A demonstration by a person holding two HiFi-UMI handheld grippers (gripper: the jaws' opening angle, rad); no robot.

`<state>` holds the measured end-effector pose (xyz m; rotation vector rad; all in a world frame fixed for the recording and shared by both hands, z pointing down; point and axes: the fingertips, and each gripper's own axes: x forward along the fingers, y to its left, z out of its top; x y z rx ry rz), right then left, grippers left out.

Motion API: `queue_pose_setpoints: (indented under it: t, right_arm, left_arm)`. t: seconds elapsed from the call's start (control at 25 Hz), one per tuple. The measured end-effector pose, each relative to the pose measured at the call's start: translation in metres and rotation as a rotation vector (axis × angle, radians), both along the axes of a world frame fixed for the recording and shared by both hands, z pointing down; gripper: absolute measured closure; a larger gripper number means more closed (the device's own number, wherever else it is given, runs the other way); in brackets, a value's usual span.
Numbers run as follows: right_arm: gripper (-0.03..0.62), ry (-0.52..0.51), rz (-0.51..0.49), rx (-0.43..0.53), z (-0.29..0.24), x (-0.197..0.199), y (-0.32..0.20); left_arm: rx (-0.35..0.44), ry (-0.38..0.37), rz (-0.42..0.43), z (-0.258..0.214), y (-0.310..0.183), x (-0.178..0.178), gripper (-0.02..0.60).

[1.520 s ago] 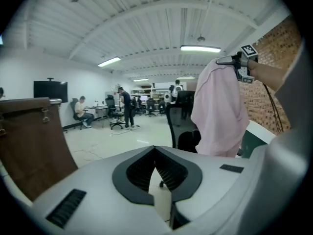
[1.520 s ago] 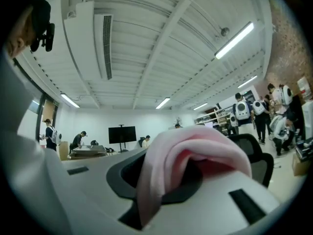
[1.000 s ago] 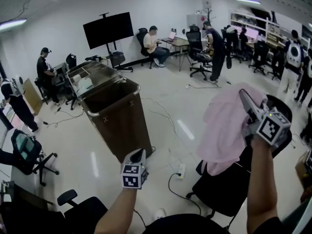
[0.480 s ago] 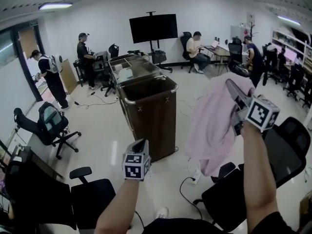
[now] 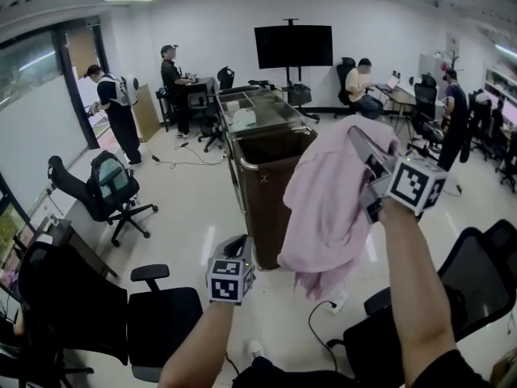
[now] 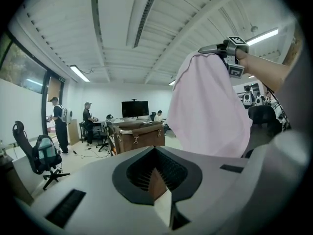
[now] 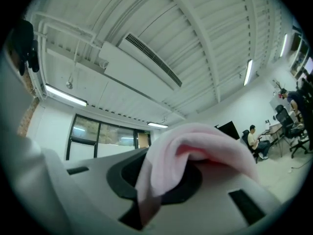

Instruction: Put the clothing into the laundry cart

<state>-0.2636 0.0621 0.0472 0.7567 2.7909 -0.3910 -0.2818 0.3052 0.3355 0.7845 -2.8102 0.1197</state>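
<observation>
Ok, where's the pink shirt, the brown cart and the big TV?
pink shirt [image 5: 327,200], head view, middle of the hanging cloth.
brown cart [image 5: 260,204], head view, its front wall.
TV [image 5: 293,46], head view, middle of the dark screen.

No readable text, label, brand, number or sign on anything in any of the views.

laundry cart [image 5: 260,186]: right side hidden behind pink garment [image 5: 323,208], centre of head view | cart interior: too dark to tell | right gripper [image 7: 164,180]: jaw tips buried under garment fold | office chair [image 5: 478,269]: cut off, lower right edge
</observation>
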Motion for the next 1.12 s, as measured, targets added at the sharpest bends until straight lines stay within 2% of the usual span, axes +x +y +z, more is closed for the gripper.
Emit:
queue_pose_setpoints:
  t: [0.16,0.32,0.8,1.12]
  right_arm:
    - [0.536,-0.005,-0.054,0.016,-0.013,-0.027,0.028]
    - [0.536,-0.030,-0.076,0.022,-0.025,-0.064,0.054]
    - [0.536,-0.108,-0.001,0.075,-0.065,-0.171,0.086]
    - [0.536,-0.184,0.030,0.045,-0.110,-0.231,0.077]
  left_arm:
    - [0.034,-0.004,0.000,-0.015,0.004,-0.033,0.581]
    - [0.028,-0.041,0.025,-0.032,0.007,-0.080,0.581]
    - [0.035,-0.109,0.104,-0.075,0.019,-0.209,0.581]
    - [0.044,-0.152,0.123,-0.104,0.011,-0.280,0.581]
